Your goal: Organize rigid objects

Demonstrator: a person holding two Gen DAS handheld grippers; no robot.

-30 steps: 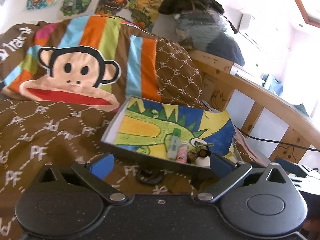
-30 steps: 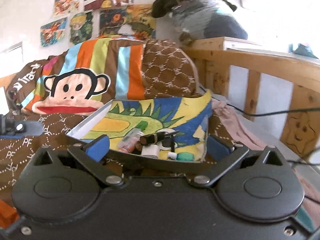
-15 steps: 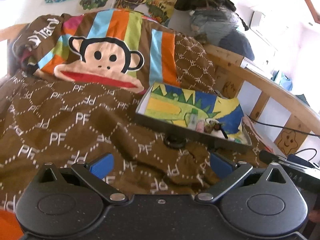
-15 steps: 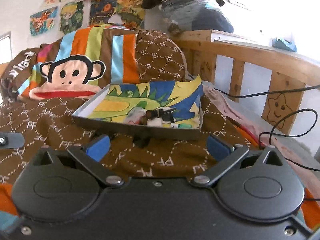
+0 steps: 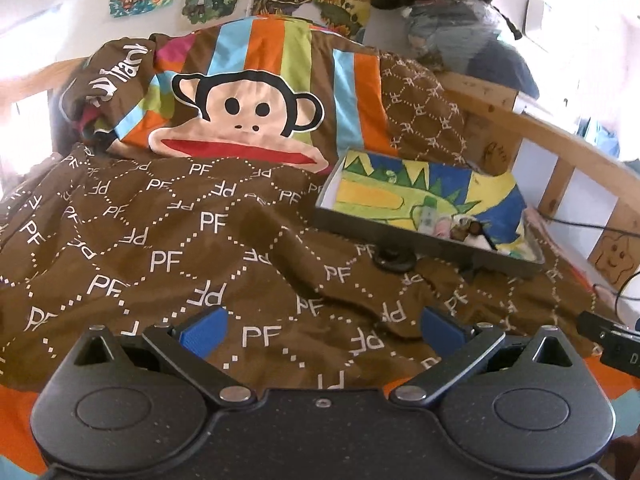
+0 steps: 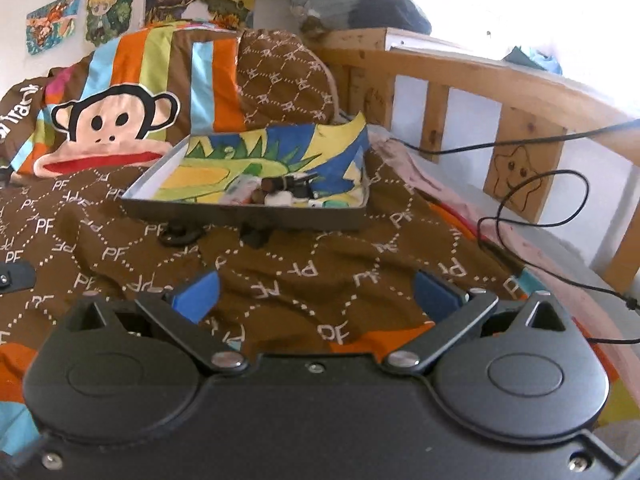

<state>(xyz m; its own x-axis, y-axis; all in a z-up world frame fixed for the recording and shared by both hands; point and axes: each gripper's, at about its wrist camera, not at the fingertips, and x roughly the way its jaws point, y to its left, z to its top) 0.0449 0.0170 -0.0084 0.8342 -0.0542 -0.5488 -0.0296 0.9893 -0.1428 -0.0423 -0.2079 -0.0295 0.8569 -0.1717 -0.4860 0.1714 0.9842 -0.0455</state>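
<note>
**A:** So what just changed? A second ago both cameras were right up against the box, now there's loads of bed in view.

**B:** Yeah, both grippers have backed away toward the near edge of the bed. The brown PF duvet [image 5: 168,248] fills most of the left view now, with the monkey pillow [image 5: 248,116] propped at the far end. The shallow grey box [image 5: 424,240] with the dinosaur drawing in its bottom sits far right on the duvet, near the wooden bed rail [image 6: 472,80].

**A:** Holding anything?

**B:** Nope — the left gripper [image 5: 322,326] has its jaws spread wide with only duvet between them, and the right gripper [image 6: 316,292] is the same, released and empty.

**A:** And the stuff being tidied?

**B:** The cluster of small items [image 6: 276,194] — little tubes and bottles, too small to name properly — is lying in the near right corner of the box. But there's a black ring-shaped thing [image 5: 394,258] on the duvet just outside the box's near wall, and another small dark object [image 6: 256,236] beside it.

**A:** So not finished?

**B:** My guess is they've pulled back to line up on those two stragglers. Most is in, a couple of bits aren't.
</note>
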